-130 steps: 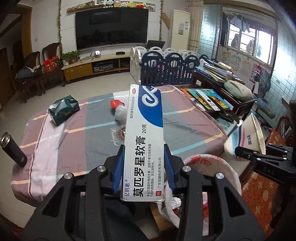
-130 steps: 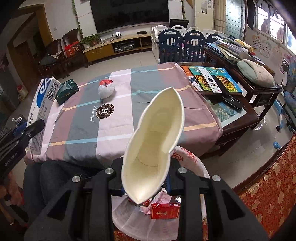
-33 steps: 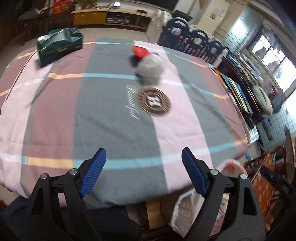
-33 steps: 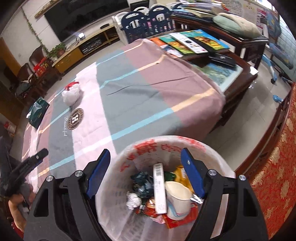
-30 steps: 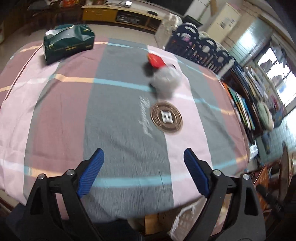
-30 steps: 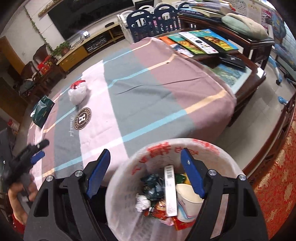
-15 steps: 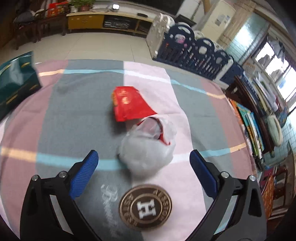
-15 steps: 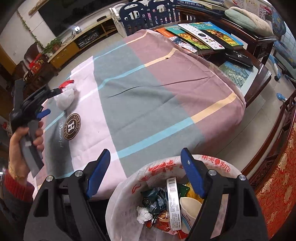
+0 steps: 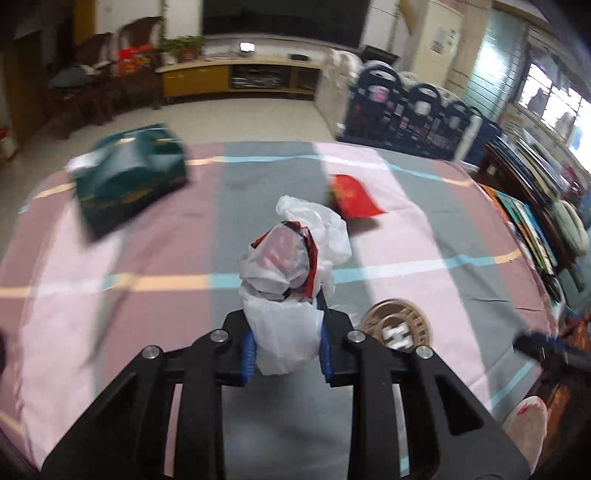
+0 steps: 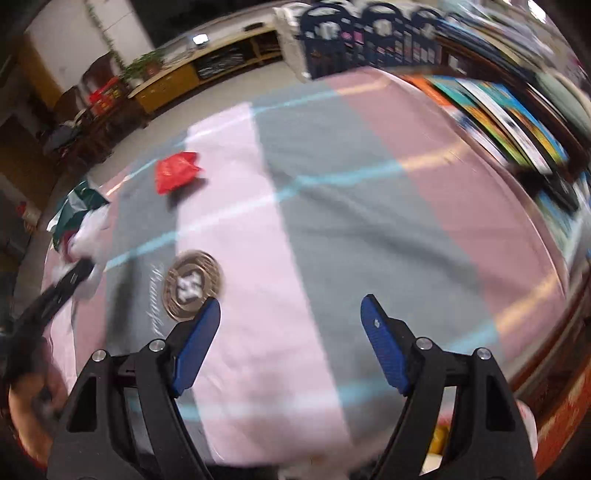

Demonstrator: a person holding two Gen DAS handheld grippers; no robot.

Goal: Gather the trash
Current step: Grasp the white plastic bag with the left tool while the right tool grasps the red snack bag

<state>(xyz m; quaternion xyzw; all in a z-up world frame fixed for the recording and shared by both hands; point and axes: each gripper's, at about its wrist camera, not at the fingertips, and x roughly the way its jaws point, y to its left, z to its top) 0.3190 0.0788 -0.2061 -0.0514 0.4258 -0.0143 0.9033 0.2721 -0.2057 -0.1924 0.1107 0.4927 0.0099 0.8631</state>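
Red packet (image 9: 352,195) just beyond bag (image 9: 291,266), green box (image 9: 129,181) left.

A round bronze emblem (image 10: 192,285) on the striped tablecloth (image 10: 332,229) shows a white "H". Cursive lettering (image 10: 158,301) beside it blurs beyond reading.

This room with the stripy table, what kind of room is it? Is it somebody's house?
Most likely a home living room. A big dark TV screen hangs above a long yellow cabinet, wooden armchairs stand by the wall, and a child's playpen fence stands behind the table.
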